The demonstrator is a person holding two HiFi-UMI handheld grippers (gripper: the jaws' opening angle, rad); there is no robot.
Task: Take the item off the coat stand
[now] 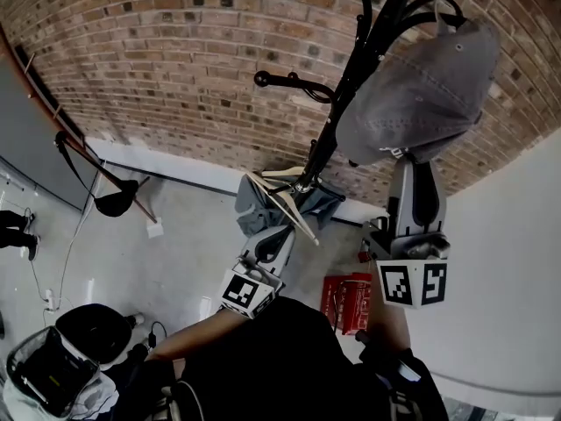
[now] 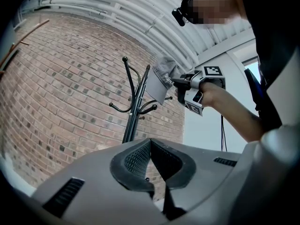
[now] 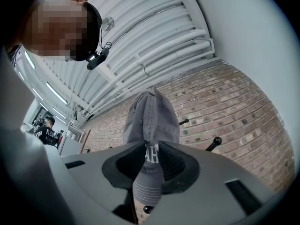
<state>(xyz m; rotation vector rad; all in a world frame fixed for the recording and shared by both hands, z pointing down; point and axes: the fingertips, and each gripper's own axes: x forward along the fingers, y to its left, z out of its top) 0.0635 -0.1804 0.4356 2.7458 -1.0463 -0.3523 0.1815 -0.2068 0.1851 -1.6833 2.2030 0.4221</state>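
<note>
Gripping the grey cap [image 3: 151,118], right claw [image 3: 149,157] clamped; left claw [image 2: 150,165] closed, empty

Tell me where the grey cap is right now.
In the head view the grey cap is at the upper right, beside the top hooks of the coat stand, clamped in the right gripper.

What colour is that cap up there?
The cap is grey, seen best in the right gripper view.

White letters are showing on the grey cap [image 3: 151,121], reading roughly "AH". The rest is sitting hidden between the right gripper [image 3: 151,146] jaws at six o'clock.
</note>
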